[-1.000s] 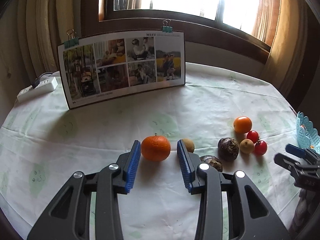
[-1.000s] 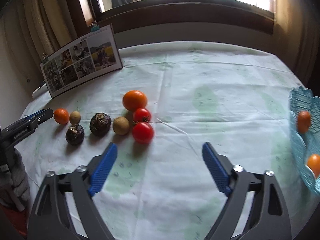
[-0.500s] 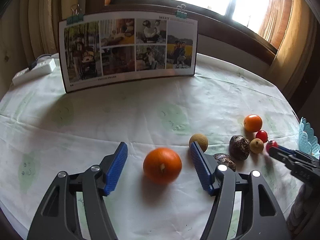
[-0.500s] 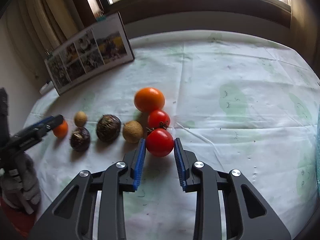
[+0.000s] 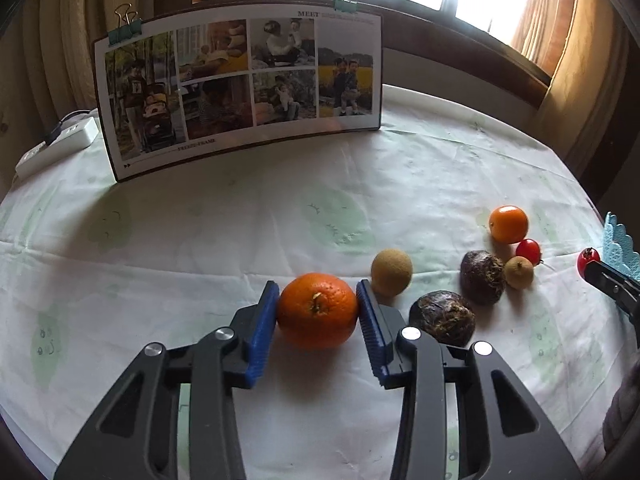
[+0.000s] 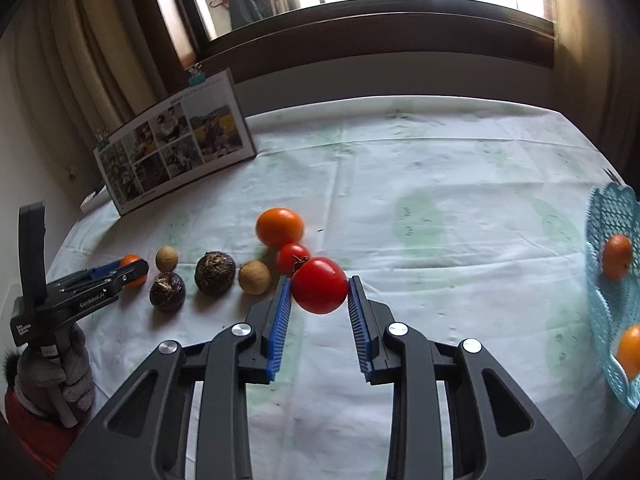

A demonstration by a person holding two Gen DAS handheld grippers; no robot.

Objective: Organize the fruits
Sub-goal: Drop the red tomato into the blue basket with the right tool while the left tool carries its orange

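An orange (image 5: 318,312) rests on the pale tablecloth (image 5: 280,208). My left gripper (image 5: 317,284) is closing, and both blue pads touch the orange's sides. A red tomato (image 6: 319,286) sits between the pads of my right gripper (image 6: 320,280), which is shut on it and holds it just above the cloth. In the left wrist view that tomato (image 5: 587,258) shows at the far right, in the right gripper's tip. Loose on the cloth lie an orange-coloured fruit (image 6: 279,227), a small red tomato (image 6: 291,257), two tan fruits (image 6: 254,277) and two dark wrinkled fruits (image 6: 215,267).
A blue mesh basket (image 6: 608,216) at the right edge holds two orange fruits (image 6: 617,257). A clipped photo board (image 5: 240,88) stands at the back, with a white power strip (image 5: 56,144) to its left. A gloved hand (image 6: 60,372) holds the left gripper.
My left gripper spread around the orange, then closed onto it. My right gripper went from wide open to shut on the red tomato and raised it slightly away from the other fruits.
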